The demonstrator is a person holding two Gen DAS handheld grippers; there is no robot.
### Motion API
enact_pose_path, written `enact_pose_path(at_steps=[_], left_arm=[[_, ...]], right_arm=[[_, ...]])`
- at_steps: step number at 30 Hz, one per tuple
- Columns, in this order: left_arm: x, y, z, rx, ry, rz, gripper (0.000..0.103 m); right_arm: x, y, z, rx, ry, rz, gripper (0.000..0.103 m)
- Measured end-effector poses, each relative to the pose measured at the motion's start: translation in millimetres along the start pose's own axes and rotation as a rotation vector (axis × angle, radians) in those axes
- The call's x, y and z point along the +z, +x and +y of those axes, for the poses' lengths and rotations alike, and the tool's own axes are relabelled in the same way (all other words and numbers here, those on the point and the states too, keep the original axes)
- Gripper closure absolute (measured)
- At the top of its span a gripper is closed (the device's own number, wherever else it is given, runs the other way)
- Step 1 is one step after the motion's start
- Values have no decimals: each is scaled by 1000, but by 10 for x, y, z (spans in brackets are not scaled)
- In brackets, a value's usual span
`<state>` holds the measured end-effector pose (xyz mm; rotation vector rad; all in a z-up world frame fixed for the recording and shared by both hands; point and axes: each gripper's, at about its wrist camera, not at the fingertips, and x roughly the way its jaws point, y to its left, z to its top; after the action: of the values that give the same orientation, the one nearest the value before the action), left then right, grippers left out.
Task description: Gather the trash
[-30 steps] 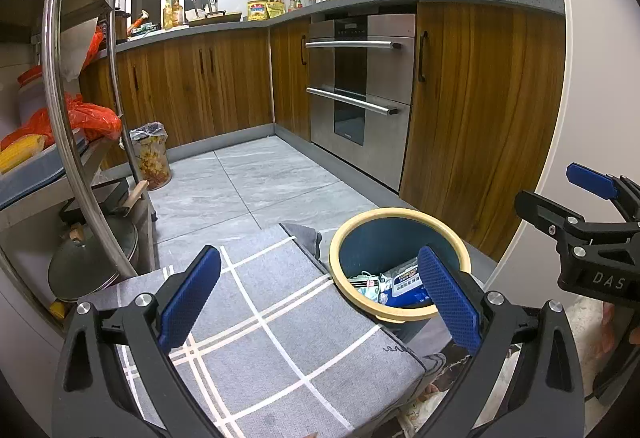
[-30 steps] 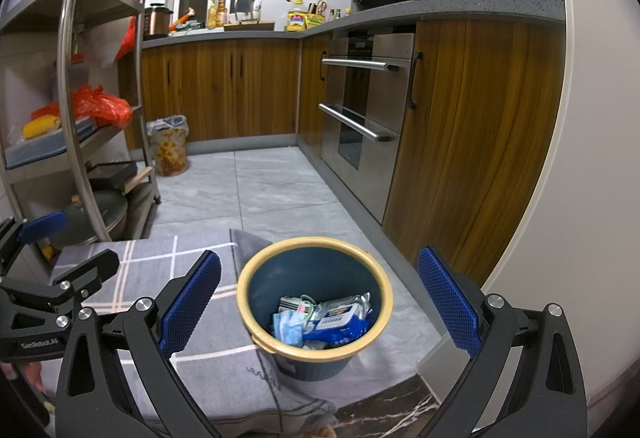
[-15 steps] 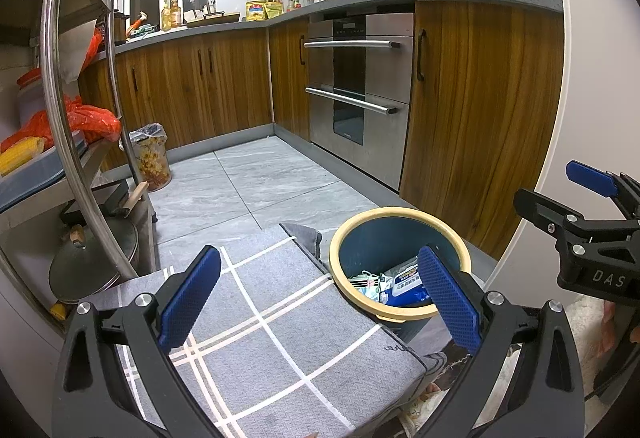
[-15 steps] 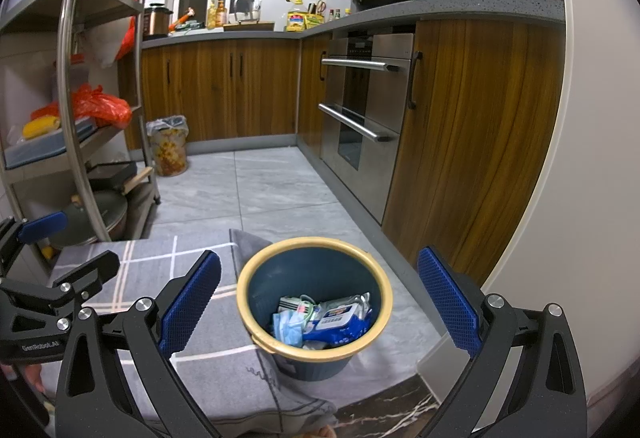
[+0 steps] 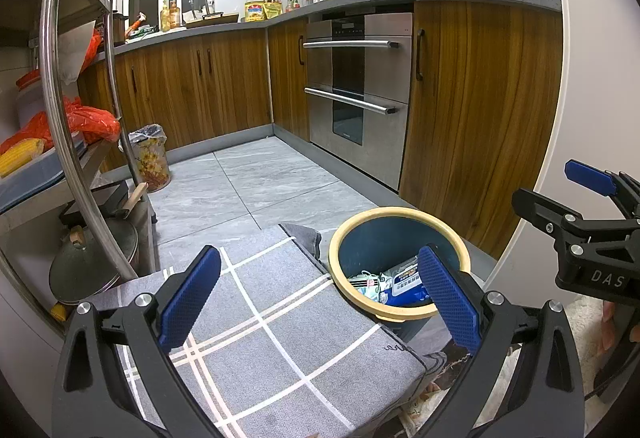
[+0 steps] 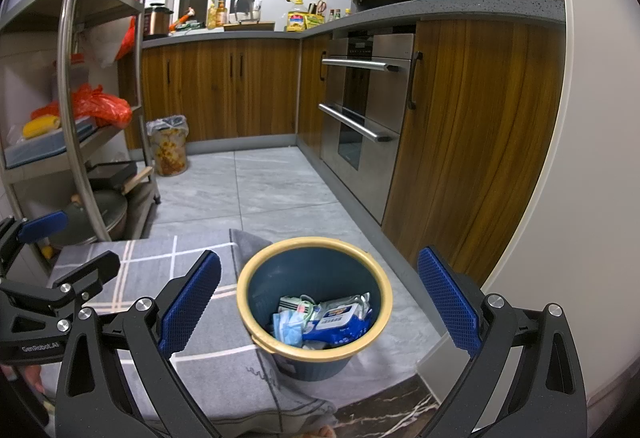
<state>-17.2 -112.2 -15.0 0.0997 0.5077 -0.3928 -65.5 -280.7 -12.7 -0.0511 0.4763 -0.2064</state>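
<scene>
Only the right wrist view shows the whole blue bin (image 6: 314,302) with trash (image 6: 324,322) inside, on the grey mat (image 6: 160,278) — both grippers, left gripper (image 5: 320,298) and right gripper (image 6: 318,312), are wide open, empty.

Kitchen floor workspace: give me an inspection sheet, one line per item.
Surface: grey tile floor with a grey checked mat in the foreground.
Job's things: blue bin with a yellow rim stands at the mat's edge; wrappers and a blue packet lie inside.
Clutter: no loose trash seen on floor or mat.
Grippers: left tongs and right tongs both open and holding nothing.
Cables: nothing seen.
Surroundings: wooden cabinets, steel oven, metal shelf rack holding an orange bag, a second lined bin by the far cabinets.
</scene>
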Motion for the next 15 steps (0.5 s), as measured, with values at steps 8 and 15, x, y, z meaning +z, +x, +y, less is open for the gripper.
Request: enact_pose_path(at_steps=[8, 15], left_arm=[[0, -22, 23, 0, 8, -8, 6], [13, -100, 85, -4, 47, -28, 6]], right_arm=[[-2, 0, 6, -1, 0, 1, 5], [-3, 0, 7, -1, -2, 1, 5]])
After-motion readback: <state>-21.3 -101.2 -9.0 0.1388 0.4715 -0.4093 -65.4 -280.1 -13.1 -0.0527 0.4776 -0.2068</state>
